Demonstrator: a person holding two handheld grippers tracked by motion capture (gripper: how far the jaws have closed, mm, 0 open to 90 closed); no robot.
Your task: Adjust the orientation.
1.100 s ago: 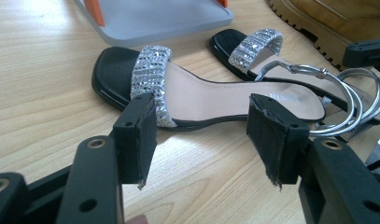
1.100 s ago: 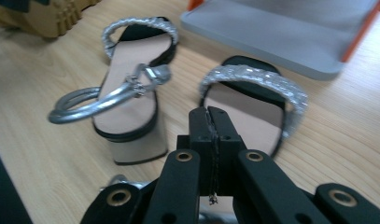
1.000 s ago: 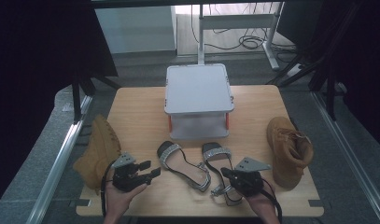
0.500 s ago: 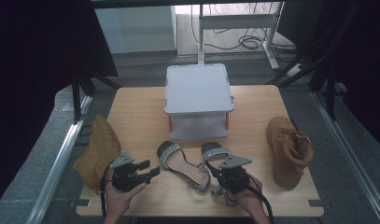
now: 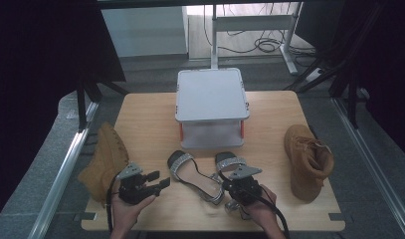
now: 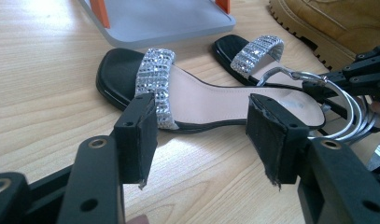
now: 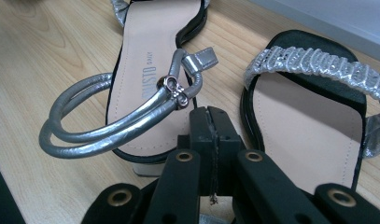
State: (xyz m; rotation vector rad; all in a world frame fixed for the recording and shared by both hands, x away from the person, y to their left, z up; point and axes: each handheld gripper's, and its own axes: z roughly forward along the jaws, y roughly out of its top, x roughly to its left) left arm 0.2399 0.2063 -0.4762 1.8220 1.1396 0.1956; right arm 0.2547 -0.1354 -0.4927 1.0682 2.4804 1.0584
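Two sparkly sandals lie side by side on the bench [image 5: 140, 124], in front of the grey box [image 5: 211, 94]: the left sandal [image 5: 192, 175] and the right sandal [image 5: 231, 164]. The right gripper [image 7: 209, 122] sits by the left sandal's thin silver ankle strap [image 7: 113, 121] with its fingers pressed together on nothing, and the left gripper [image 6: 201, 135] waits with fingers spread. I think the sandals are light, with a stiff sole and floppy, slippery straps, so the sole edge is the best place to pinch.
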